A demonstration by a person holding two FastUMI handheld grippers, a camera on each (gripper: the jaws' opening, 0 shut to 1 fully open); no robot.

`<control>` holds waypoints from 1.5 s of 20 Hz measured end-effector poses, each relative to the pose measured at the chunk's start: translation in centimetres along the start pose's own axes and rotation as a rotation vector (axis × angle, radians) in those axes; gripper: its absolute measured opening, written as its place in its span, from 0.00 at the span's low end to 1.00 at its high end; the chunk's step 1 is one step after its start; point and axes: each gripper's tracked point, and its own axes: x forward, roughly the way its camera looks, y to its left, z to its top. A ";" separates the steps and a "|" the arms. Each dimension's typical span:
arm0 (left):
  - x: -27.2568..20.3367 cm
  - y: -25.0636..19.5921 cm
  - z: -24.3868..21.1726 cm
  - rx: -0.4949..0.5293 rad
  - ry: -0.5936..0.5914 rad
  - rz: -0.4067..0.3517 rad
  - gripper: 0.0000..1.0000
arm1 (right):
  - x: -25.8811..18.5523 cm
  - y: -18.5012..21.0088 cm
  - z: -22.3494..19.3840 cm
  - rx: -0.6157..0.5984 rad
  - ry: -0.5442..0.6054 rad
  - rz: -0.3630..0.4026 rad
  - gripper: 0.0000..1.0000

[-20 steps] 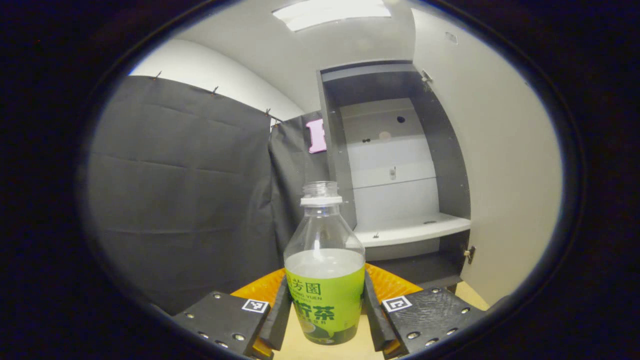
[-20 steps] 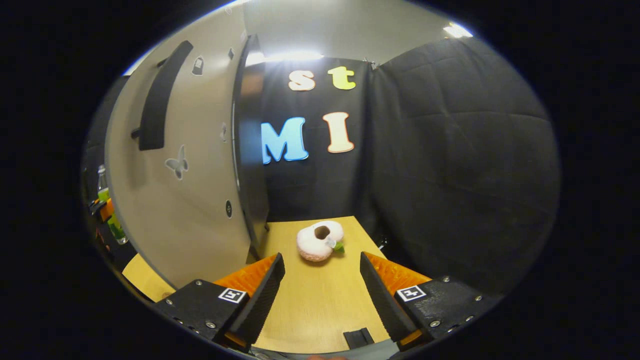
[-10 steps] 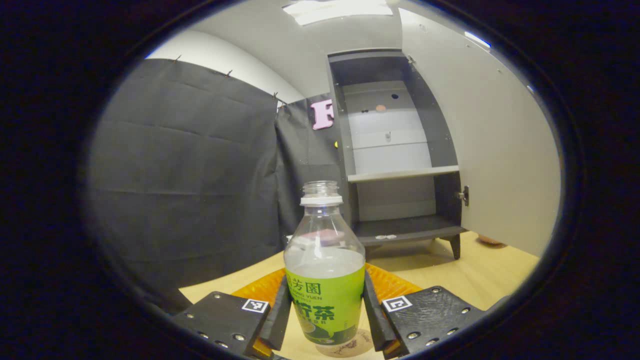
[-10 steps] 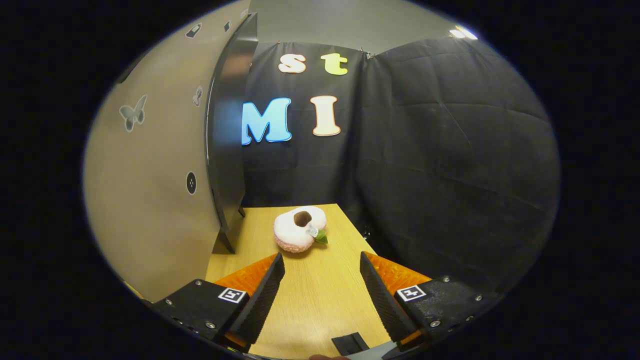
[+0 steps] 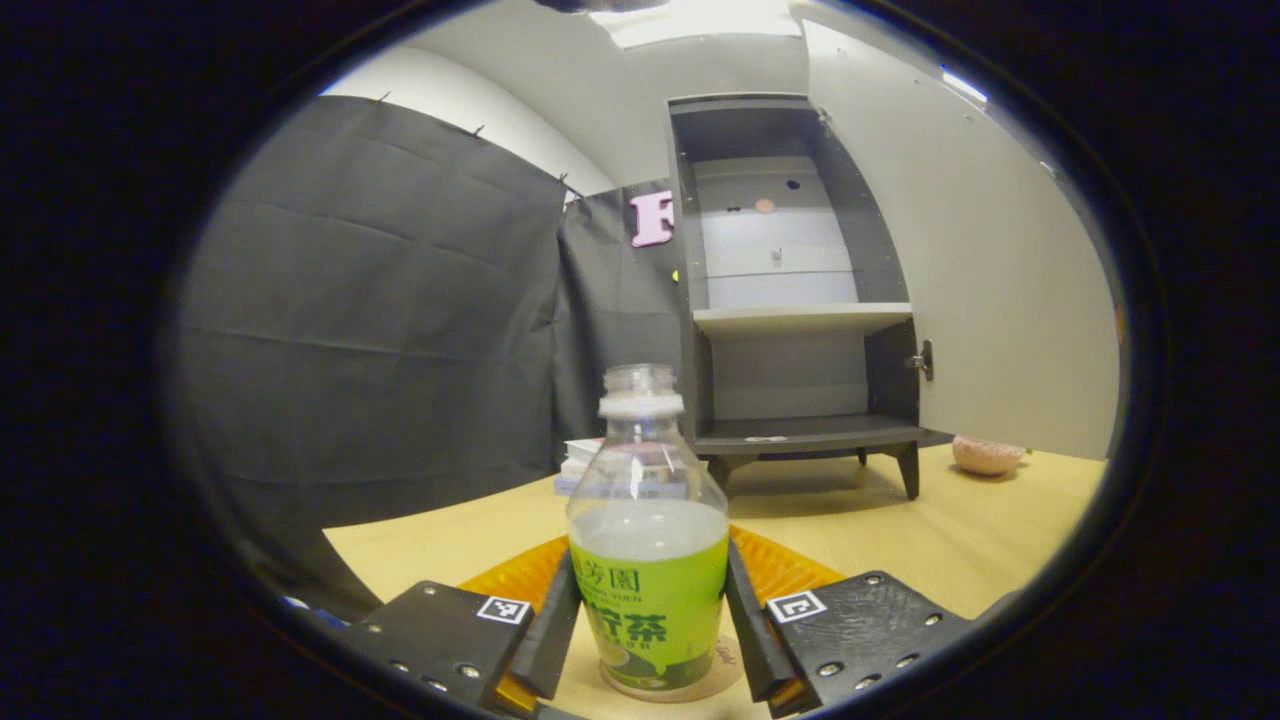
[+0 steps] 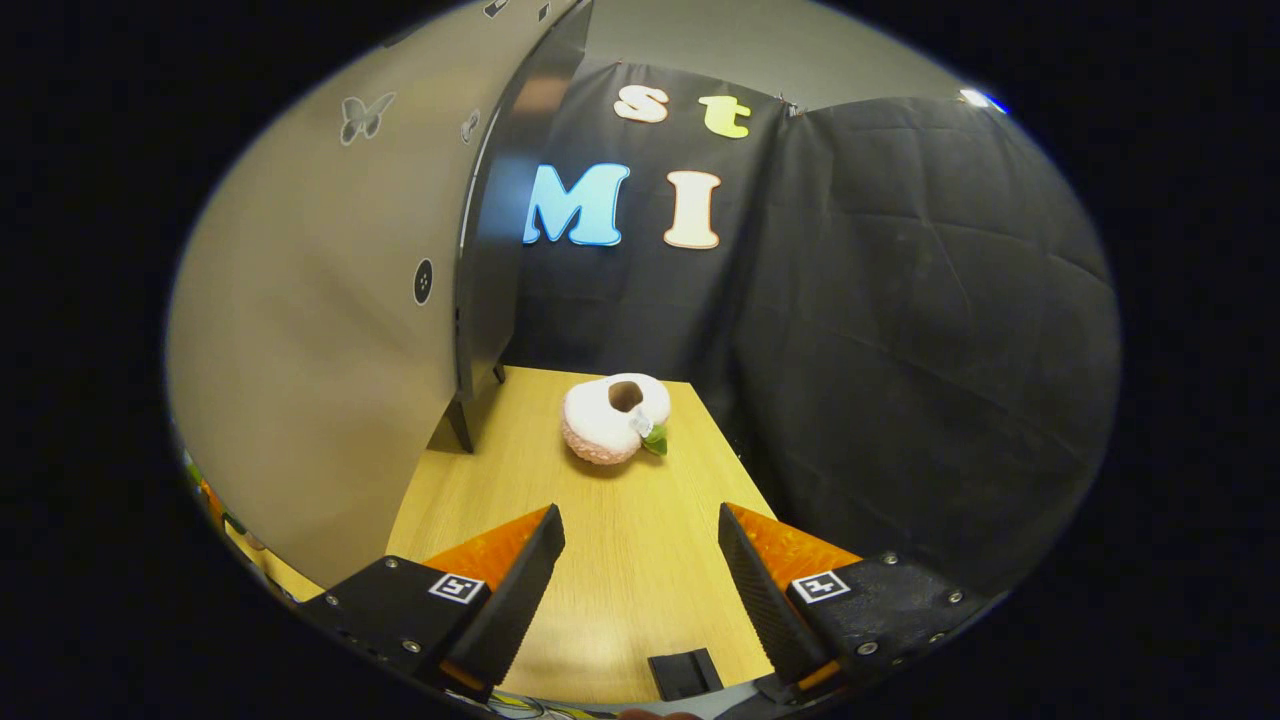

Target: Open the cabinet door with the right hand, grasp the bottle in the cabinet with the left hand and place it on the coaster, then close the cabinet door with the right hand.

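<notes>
**Bottle on coaster, cabinet door open**

Hidden/unclear: the coaster [image 5: 722, 668] shows as a thin rim under the bottle base; the rest is covered. A small stack [image 5: 578, 466] behind the bottle is partly blocked, identity unclear.

Left gripper [image 5: 647, 625]: both fingers press the green-labelled bottle [image 5: 647, 560], which stands upright on the coaster at 6 o'clock. Held level, low over the table [image 5: 950, 530]. Cabinet [image 5: 790, 300] at 12 to 1 o'clock, door [image 5: 990, 270] swung wide at 2 o'clock.

Right gripper [image 6: 640, 585]: fingers spread wide, holding nothing, angled down over the table. A pink plush ring [image 6: 612, 418] lies at 12 o'clock.
</notes>
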 end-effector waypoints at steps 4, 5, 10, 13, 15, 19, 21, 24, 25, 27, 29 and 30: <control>-0.1 -0.6 1.1 -0.002 -0.008 -0.036 0.94 | -0.6 0.2 -0.1 -0.022 -0.004 -0.001 0.96; 0.0 -0.9 1.5 0.000 -0.010 -0.046 1.00 | -0.6 0.2 -0.3 -0.015 0.005 -0.005 0.95; 0.9 -0.8 4.3 0.000 -0.018 -0.066 0.94 | -0.4 0.3 0.3 0.045 0.017 -0.014 0.96; 1.3 -0.7 5.9 -0.008 -0.007 -0.074 0.94 | -0.8 0.3 1.3 0.065 -0.004 -0.012 0.95; 1.7 -0.6 7.3 0.003 -0.016 -0.081 0.94 | -0.9 0.1 1.7 0.088 -0.012 -0.018 0.95; 2.5 -1.4 10.4 0.046 -0.031 -0.113 0.94 | -1.1 -0.8 2.2 0.143 -0.016 -0.030 0.95; 2.9 -2.1 12.1 0.063 -0.034 -0.133 0.94 | -1.3 -1.0 2.3 0.160 -0.007 -0.026 0.96; 3.2 -3.7 14.2 0.058 -0.014 -0.180 0.94 | -2.0 -2.1 3.8 0.192 -0.037 -0.031 0.96; 3.2 -4.0 15.5 0.063 -0.028 -0.185 0.94 | -2.1 -2.4 4.3 0.206 -0.040 -0.033 0.96; 3.2 -4.9 17.9 0.073 -0.043 -0.200 0.94 | -2.6 -2.8 5.6 0.253 -0.056 -0.027 0.95; 3.4 -5.5 19.2 0.065 -0.028 -0.208 0.94 | -3.0 -3.0 7.8 0.297 -0.088 -0.015 0.95; 3.8 -6.2 19.6 0.062 -0.011 -0.220 0.94 | -3.4 -3.1 8.8 0.308 -0.103 -0.001 0.95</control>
